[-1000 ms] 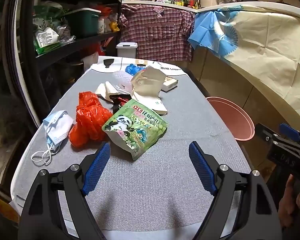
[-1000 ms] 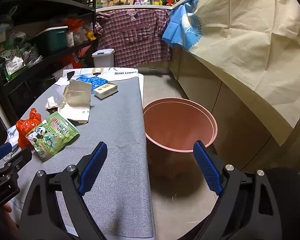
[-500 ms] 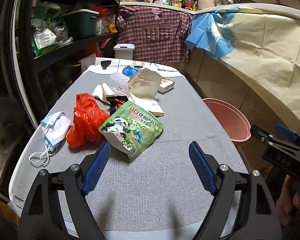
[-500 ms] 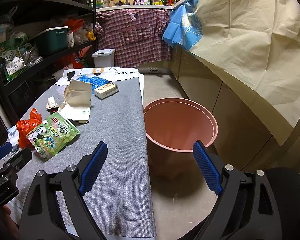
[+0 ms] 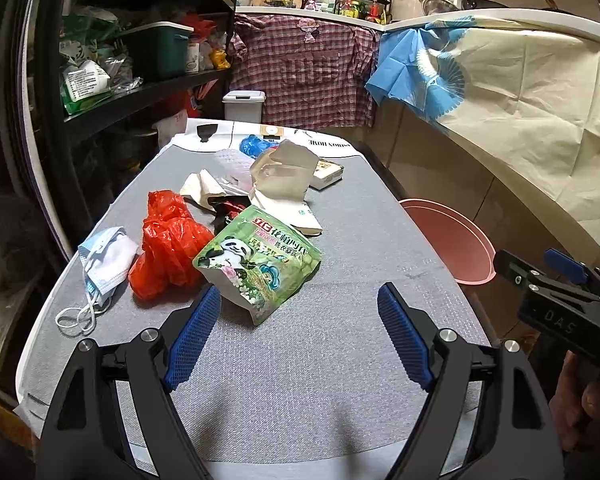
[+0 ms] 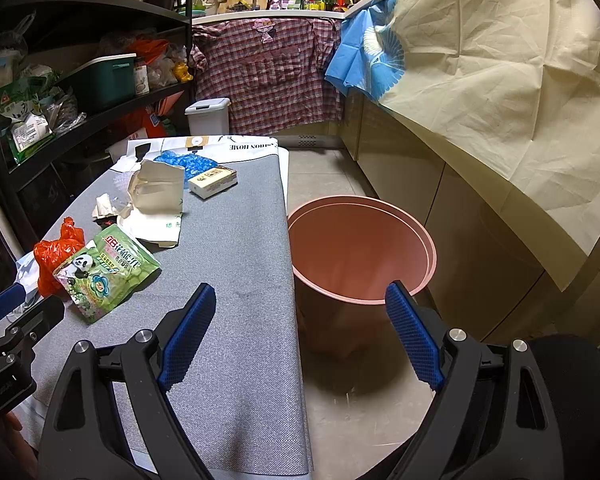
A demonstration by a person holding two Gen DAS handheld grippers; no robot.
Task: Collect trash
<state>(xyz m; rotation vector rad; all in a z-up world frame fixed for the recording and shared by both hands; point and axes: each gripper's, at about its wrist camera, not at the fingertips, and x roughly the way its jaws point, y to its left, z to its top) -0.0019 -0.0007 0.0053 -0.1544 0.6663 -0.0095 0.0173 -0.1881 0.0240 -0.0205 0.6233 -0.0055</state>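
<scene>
Trash lies on the grey table point(image 5: 340, 248): a green panda pouch point(image 5: 260, 264), a red plastic bag point(image 5: 168, 248), a face mask point(image 5: 104, 256), a torn paper carton point(image 5: 284, 176), a small box point(image 5: 326, 168) and a blue wrapper point(image 5: 256, 146). My left gripper point(image 5: 298, 336) is open and empty, just short of the pouch. My right gripper point(image 6: 300, 332) is open and empty, straddling the table edge and the pink bin point(image 6: 360, 248) on the floor. The pouch point(image 6: 106, 272) and the carton point(image 6: 156, 192) also show in the right wrist view.
Black shelves point(image 5: 140, 88) full of goods run along the left. A cloth-covered counter point(image 6: 480, 80) runs along the right. A small white lidded bin point(image 6: 208, 116) and a plaid cloth point(image 6: 268, 80) stand beyond the table's far end.
My left gripper has drawn back a little and the pouch sits slightly farther from its fingers. The right gripper has barely moved.
</scene>
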